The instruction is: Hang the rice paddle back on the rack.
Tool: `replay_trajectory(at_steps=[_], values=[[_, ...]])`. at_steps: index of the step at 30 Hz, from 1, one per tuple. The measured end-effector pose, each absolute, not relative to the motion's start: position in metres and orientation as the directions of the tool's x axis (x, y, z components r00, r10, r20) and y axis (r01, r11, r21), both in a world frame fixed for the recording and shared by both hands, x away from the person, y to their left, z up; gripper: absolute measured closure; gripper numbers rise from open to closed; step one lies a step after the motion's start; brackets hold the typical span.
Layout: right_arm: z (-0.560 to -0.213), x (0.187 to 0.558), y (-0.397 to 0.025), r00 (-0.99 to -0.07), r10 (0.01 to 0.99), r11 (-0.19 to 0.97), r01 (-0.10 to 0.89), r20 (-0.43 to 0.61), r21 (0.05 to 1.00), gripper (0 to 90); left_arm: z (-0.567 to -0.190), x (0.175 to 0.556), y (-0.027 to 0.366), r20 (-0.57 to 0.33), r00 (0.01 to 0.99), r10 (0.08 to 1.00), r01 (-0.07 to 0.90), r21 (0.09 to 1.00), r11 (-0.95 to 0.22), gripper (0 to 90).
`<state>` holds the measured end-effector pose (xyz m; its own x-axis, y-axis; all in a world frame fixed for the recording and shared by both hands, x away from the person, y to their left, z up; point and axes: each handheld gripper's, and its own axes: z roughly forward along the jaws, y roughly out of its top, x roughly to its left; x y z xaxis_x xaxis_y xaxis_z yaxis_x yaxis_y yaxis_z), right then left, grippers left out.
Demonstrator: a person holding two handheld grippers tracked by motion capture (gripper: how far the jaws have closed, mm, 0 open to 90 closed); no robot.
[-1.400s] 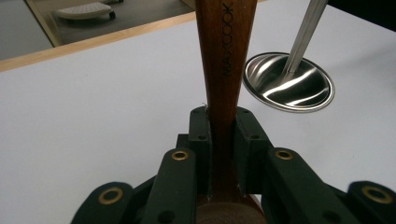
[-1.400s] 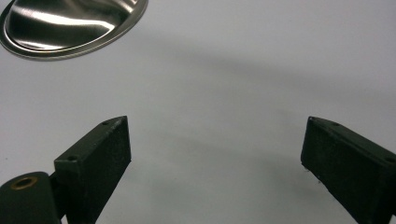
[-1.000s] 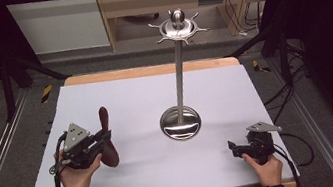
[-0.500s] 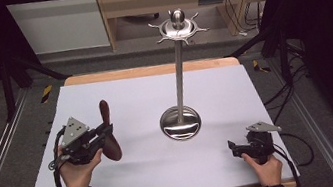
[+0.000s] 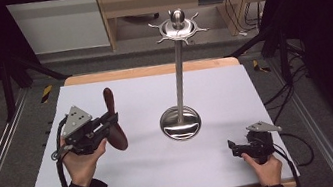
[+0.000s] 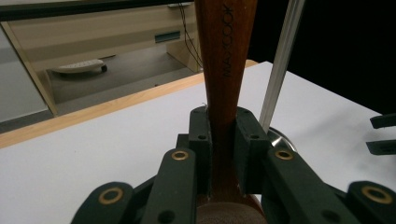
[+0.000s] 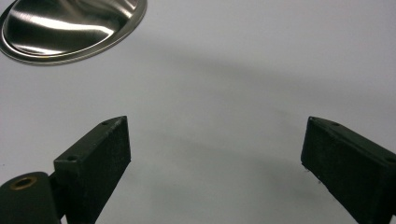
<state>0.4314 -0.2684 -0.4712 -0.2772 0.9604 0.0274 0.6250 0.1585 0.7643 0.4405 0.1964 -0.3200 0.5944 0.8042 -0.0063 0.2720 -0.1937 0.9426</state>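
Left hand-held gripper (image 5: 108, 120) clamps spoon (image 5: 114, 119) over white table (image 5: 142, 178).

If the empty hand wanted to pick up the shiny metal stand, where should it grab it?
Best bet is the thin upright pole, around its middle, coming in level from the right gripper's side. The pole is slim enough to fit between open fingers, whereas the round base lies flat and wide, and the top ring has spikes.

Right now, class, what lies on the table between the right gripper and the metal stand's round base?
Nothing: in the high view, bare white table separates the right gripper from the stand's base.
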Motion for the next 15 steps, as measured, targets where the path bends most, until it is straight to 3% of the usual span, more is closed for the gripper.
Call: replay_trajectory(at_steps=[15], values=[[-0.471,0.432,-0.268,-0.277,0.961,0.160,0.625,0.026,0.764,8.7,-0.302,0.443,0.185,-0.004,0.613,0.790,0.251,0.949,-0.190,78.3]])
